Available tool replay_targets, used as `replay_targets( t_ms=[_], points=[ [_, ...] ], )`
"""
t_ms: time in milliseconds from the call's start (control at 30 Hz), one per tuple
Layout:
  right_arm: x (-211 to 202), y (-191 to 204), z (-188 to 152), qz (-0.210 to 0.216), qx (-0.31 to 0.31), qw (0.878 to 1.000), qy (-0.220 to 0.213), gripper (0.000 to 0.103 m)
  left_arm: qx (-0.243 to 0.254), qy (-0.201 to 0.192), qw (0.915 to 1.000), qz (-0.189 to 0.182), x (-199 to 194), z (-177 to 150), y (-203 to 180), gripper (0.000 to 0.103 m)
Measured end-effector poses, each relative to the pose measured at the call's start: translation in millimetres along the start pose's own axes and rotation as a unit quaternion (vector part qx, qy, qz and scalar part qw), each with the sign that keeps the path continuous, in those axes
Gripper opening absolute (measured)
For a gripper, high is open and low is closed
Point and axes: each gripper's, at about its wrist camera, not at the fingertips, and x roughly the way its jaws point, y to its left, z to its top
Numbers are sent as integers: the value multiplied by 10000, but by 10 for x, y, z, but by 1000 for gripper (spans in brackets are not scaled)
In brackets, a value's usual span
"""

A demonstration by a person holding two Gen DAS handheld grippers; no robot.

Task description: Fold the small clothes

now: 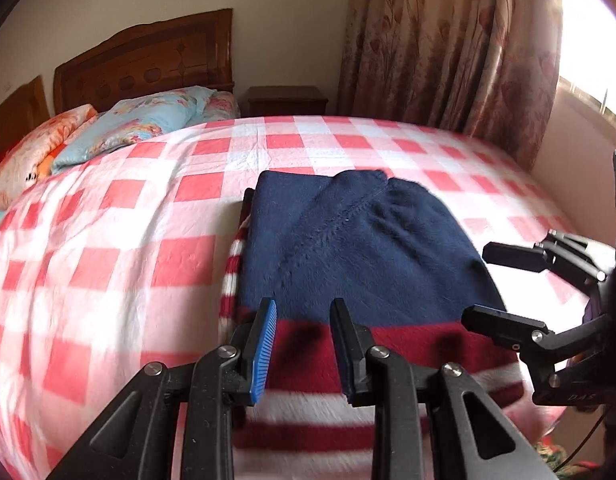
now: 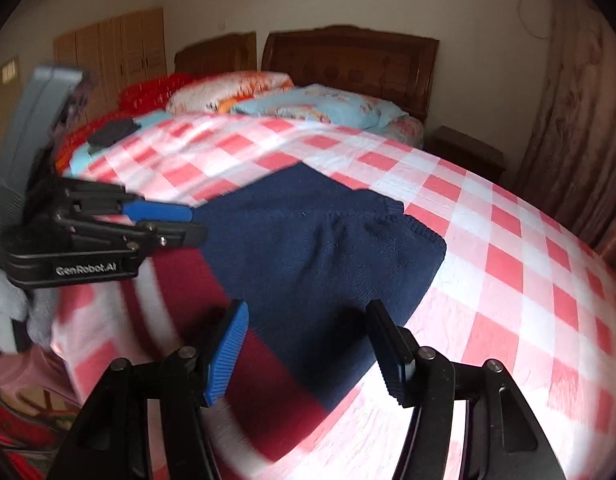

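**Between folds: both grippers hang free over a partly folded sweater at the near edge of the bed.**

Nearest, the left gripper point(image 1: 304, 344) has its fingers point(image 1: 264, 344) set narrow with nothing between them; the red band of the sweater point(image 1: 347, 248) shows through the gap. The right gripper point(image 2: 308, 352) stands with fingers wide and empty, above the sweater's near right corner. The sweater lies flat on the checked bed point(image 1: 108, 220), near its foot edge, a navy part turned over the red-and-white striped body, with a ribbed navy cuff at the far side. This looks like a pause after one fold. The next move probably calls for pinching both near corners and carrying them toward the far edge, keeping the layers aligned. Beyond lie pillows point(image 1: 148, 120) and the headboard point(image 1: 148, 60).
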Motion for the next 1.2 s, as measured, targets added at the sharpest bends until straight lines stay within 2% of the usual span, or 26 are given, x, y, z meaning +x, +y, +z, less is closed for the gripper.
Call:
replay_targets(
  t_ms=[133,200,367,500,667,767,900,967,1033,1100,1167,1200],
  points=[
    [93,14,-170,-119,-61,9994,309,103,128,130,9998,84,53,-100,-74,29],
    [34,-35,-193,-16,217,9994,258,103,170,77,9997,150,15,-129,-111,29],
    [-98,-38,-224,-107,239,9997,25,103,88,52,9998,146,-71,-211,-116,29],
    [-103,-20,-74,-98,291,9994,-146,103,99,35,9999,88,-35,-147,-172,29],
    [114,110,-90,-164,37,9998,96,103,-61,21,10000,50,42,-152,-111,29],
    [29,62,-100,-114,96,9999,58,103,-74,20,10000,-27,-10,-186,-41,29],
    [-322,-26,-91,-105,301,9991,-287,103,-159,12,9998,-127,-159,-241,37,29],
    [-623,-54,-113,-93,392,9974,-593,103,-109,-517,9986,-13,-449,-287,55,29],
    [-941,-61,-152,-108,452,9944,-944,103,-12,-1198,9927,125,-800,-331,73,29],
    [-1286,-35,-222,-318,447,9895,-1339,103,137,-1711,9847,305,-1110,-347,64,41],
    [-1589,6,-316,-647,460,9815,-1742,103,207,-2185,9742,524,-1409,-345,48,72],
    [-1708,25,-365,-699,491,9786,-1873,103,153,-2388,9689,625,-1533,-353,45,80]
  ],
)
